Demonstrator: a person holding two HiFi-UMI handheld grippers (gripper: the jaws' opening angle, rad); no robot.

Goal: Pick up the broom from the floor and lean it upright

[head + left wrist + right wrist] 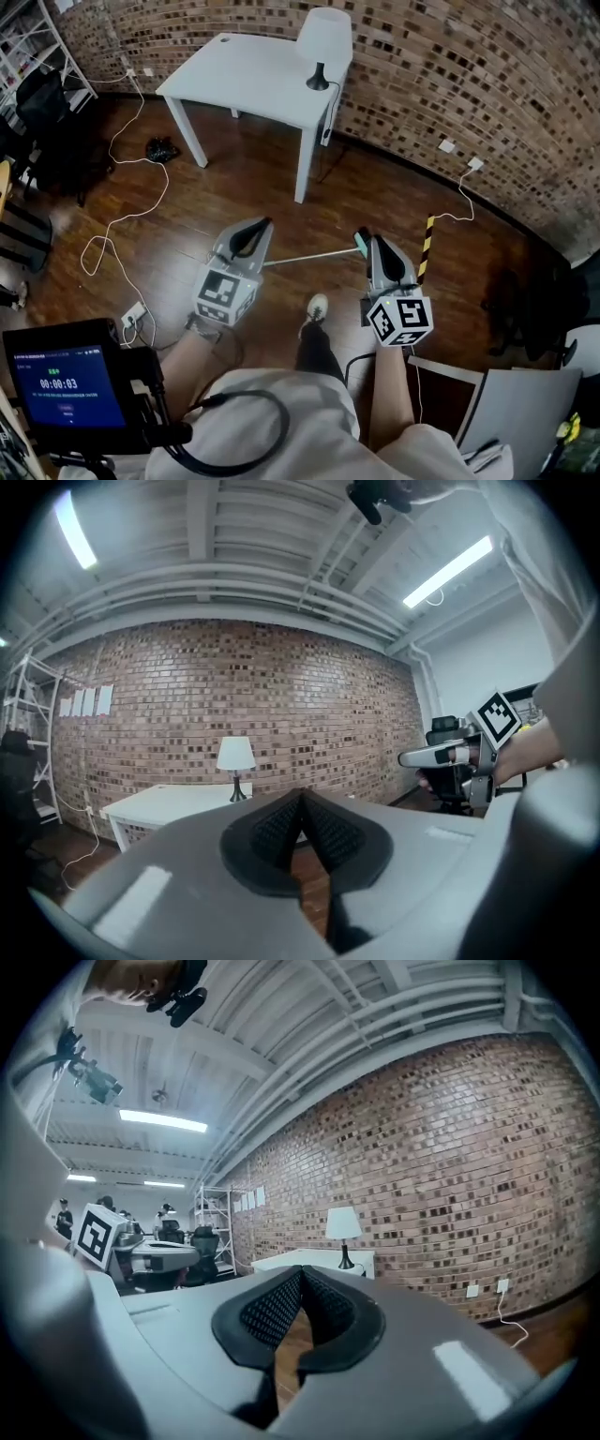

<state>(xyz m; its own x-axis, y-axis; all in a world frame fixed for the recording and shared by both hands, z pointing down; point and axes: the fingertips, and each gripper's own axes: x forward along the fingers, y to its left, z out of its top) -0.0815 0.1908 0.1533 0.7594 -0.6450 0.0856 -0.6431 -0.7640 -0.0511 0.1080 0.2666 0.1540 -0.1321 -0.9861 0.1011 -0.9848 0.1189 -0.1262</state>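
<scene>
In the head view the broom's thin pale handle [309,257] lies on the dark wooden floor, running left to right between my two grippers; its teal end [361,245] is right by the right gripper's tip. The broom's head is not visible. My left gripper [266,224] hovers just left of the handle, shut and empty. My right gripper [361,234] is above the handle's right end, also shut with nothing in it. In the left gripper view the left gripper [302,795] has its pads together. In the right gripper view the right gripper [300,1271] is likewise shut. Both point level at the brick wall.
A white table [253,75] with a lamp [323,42] stands against the brick wall ahead. White cables [122,220] and a power strip [134,316] lie at left. A yellow-black striped stick [426,251] is right of the right gripper. A dark chair [525,309] stands at right. My shoe [317,307] is below the handle.
</scene>
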